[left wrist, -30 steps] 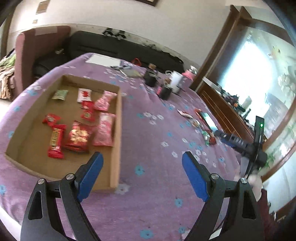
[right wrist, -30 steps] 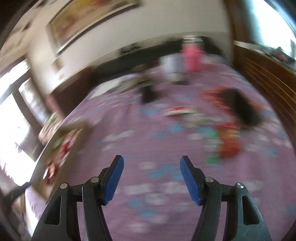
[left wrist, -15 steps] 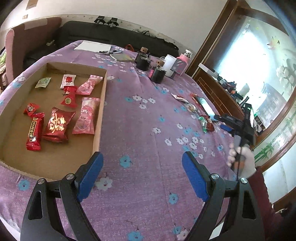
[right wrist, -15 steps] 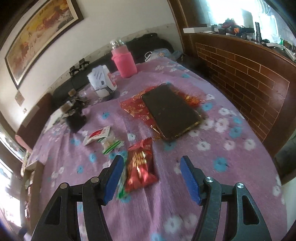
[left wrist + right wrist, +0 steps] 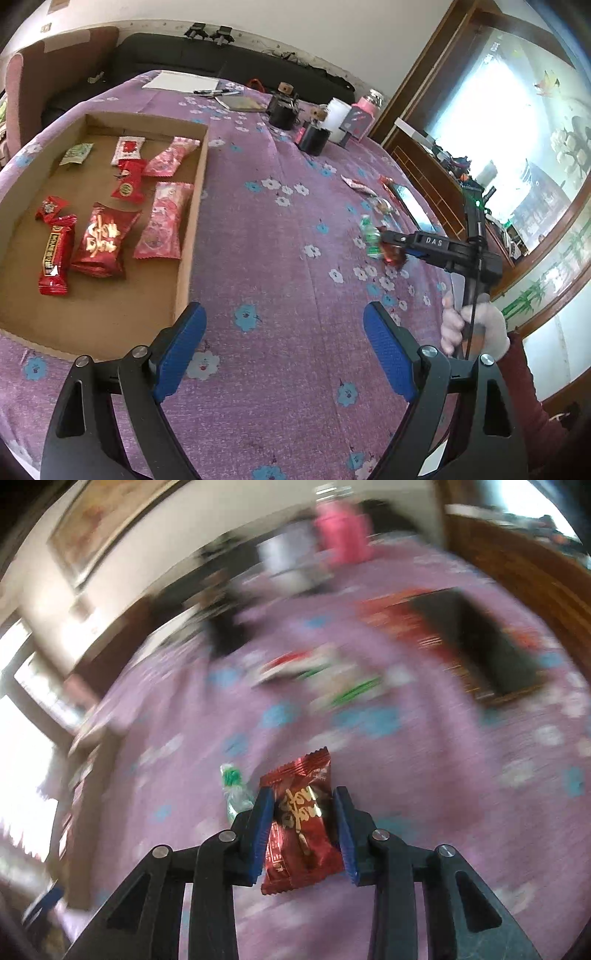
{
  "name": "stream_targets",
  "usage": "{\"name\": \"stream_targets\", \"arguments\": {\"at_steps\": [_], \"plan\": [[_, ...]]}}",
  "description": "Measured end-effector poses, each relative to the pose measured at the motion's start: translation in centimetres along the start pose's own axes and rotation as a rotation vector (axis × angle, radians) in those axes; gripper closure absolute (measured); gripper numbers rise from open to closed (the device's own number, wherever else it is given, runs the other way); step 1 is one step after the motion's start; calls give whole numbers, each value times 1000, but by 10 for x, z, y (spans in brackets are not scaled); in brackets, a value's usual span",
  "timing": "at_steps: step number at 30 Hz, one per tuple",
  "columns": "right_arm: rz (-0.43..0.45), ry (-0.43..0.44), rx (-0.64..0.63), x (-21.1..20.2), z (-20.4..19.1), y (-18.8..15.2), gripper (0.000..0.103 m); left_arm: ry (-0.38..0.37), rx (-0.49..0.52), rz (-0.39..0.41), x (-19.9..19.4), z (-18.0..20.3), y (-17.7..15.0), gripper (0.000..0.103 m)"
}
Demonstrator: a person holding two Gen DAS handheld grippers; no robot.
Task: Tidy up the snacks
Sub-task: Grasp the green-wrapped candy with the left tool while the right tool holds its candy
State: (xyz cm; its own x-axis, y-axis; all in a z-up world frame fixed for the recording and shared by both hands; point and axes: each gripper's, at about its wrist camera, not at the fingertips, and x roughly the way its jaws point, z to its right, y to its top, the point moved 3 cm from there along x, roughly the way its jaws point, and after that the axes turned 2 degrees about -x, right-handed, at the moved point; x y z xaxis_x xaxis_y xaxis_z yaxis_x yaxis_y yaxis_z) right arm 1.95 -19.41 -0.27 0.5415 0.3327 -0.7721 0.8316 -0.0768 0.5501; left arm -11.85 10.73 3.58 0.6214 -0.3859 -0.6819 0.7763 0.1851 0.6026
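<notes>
right gripper (image 5: 303, 825), jaws closing on shiny red foil snack packet (image 5: 300, 827), lower centre | left gripper (image 5: 284, 354) gaped empty | tip: squeeze mid-packet, then brown cardboard tray (image 5: 184, 258), left

Glossy foil red snack packet (image 5: 301, 823), matt cardboard tray (image 5: 192, 206), and printed purple cloth tablecloth (image 5: 280, 280).

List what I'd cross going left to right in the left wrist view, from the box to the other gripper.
Cardboard box → bare purple cloth → green candy → red snack in the closing right gripper → gloved hand.
</notes>
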Motion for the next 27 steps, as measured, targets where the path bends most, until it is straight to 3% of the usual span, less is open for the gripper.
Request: {"name": "stream_targets", "arguments": {"at_steps": [3, 7, 19, 24, 25, 27], "plan": [[-39, 47, -105, 3, -31, -13, 69, -2, 1, -4, 0, 1, -1, 15], [-23, -5, -186, 3, -52, -21, 65, 0, -5, -8, 1, -1, -1, 15], [-8, -21, -237, 10, -68, -26, 44, 0, 46, -51, 11, 17, -4, 15], [9, -15, -245, 13, -67, -23, 47, -2, 88, -66, 21, 35, 2, 15], [14, -26, -240, 12, -66, -22, 60, 0, 98, -71, 25, 40, 5, 15], [37, -99, -223, 10, -59, -21, 67, 10, 110, -76, 32, 46, 10, 15]]}}
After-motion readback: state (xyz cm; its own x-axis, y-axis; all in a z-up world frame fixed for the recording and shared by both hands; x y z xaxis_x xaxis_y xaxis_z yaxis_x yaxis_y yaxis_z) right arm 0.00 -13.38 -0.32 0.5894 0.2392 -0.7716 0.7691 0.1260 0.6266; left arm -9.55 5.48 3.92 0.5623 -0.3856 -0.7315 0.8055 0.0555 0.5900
